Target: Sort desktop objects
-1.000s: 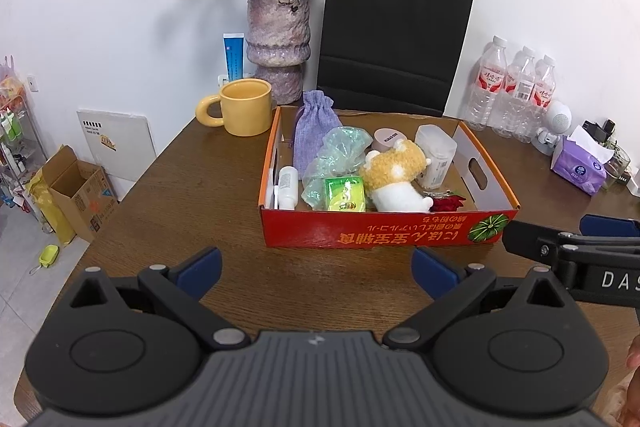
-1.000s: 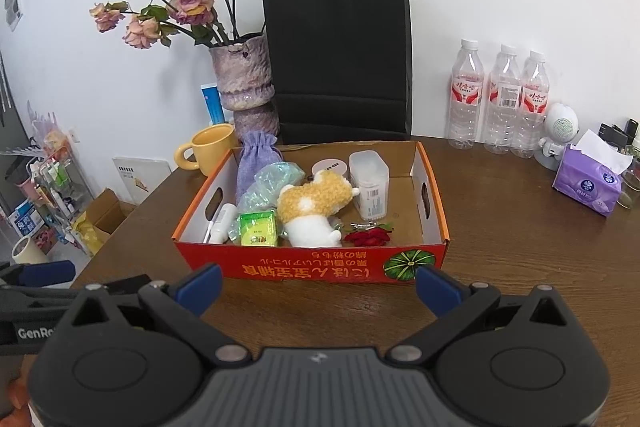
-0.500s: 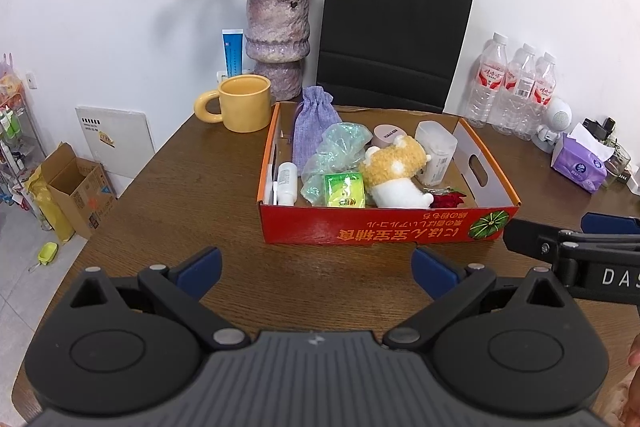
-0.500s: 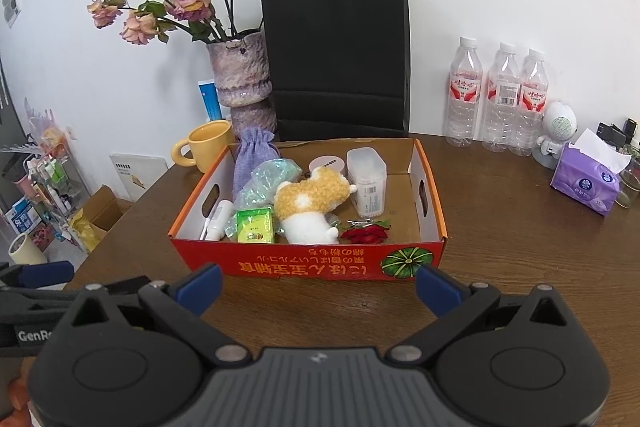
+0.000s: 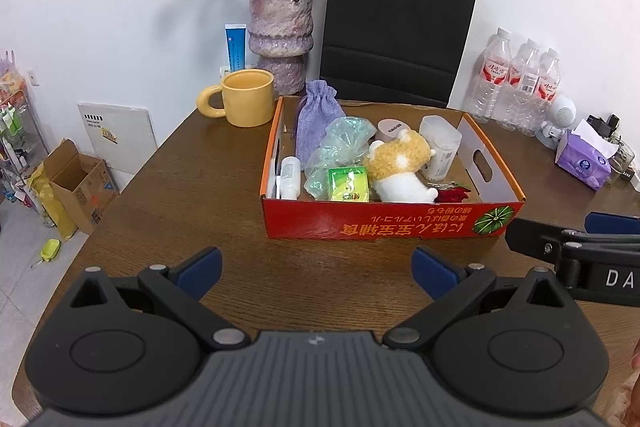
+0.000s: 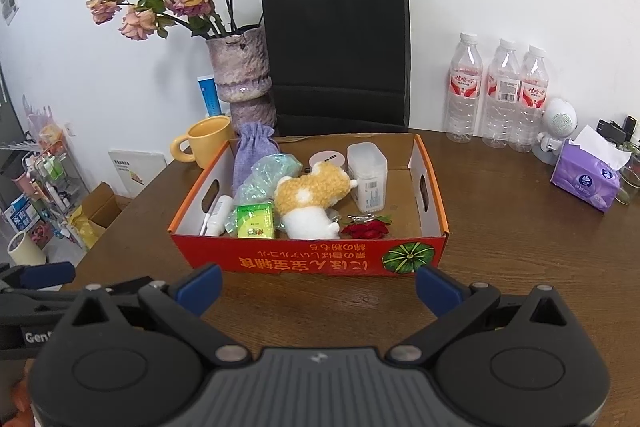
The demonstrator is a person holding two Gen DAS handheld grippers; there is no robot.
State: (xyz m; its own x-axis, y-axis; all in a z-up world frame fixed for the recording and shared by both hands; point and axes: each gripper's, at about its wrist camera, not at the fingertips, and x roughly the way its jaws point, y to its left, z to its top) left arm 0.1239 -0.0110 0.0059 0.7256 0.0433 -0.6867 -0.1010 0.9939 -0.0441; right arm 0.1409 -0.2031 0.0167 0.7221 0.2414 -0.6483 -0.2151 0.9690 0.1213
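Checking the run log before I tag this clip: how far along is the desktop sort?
Looks like the very start. Done: nothing visibly sorted; the plush toy, purple pouch, green packet, clear container and red rose all sit in the cardboard box. In hand: nothing; left gripper and right gripper are open, short of the box. Left: taking out and sorting every item.

vase of dried roses | black paper bag | three water bottles | tissue pack
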